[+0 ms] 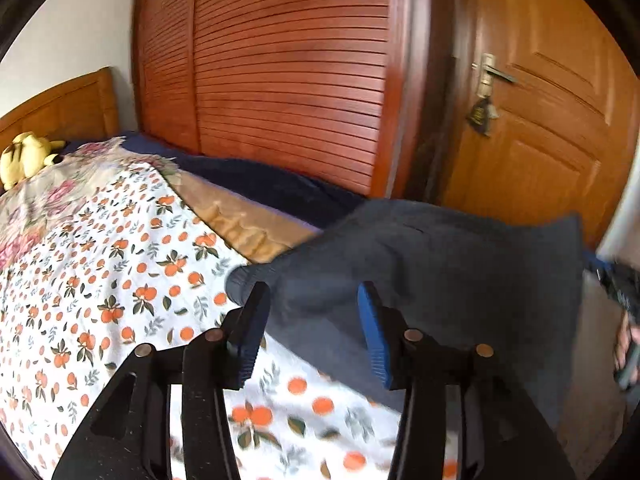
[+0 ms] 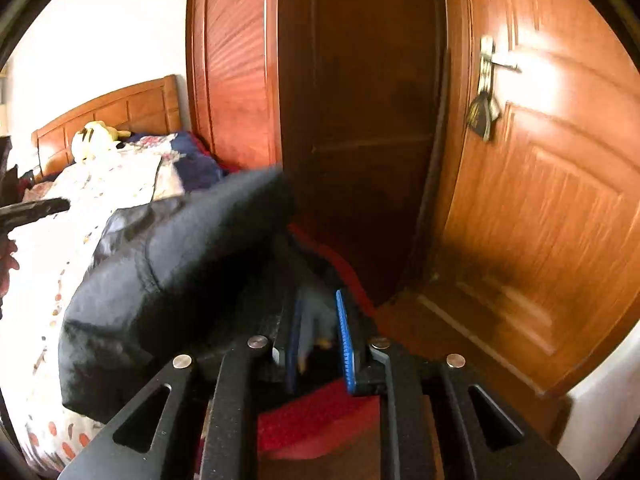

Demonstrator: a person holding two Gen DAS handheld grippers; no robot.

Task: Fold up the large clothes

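A large dark navy garment (image 1: 440, 272) lies bunched over the near right corner of the bed, blurred in both views. My left gripper (image 1: 314, 312) is open just in front of its rounded left end, with nothing between the blue pads. In the right wrist view the garment (image 2: 168, 280) drapes from the bed towards my right gripper (image 2: 319, 336). Its jaws stand slightly apart with a fold of the dark cloth (image 2: 316, 316) hanging between the pads, not visibly pinched. The right gripper and a hand show at the right edge of the left view (image 1: 622, 292).
The bed carries a white sheet with orange fruit print (image 1: 100, 280), a floral cover and a yellow plush toy (image 1: 24, 156) by the headboard. A louvred wardrobe (image 1: 280, 80) and a wooden door (image 2: 540, 160) with keys stand close behind. Red fabric (image 2: 316, 420) lies under the right gripper.
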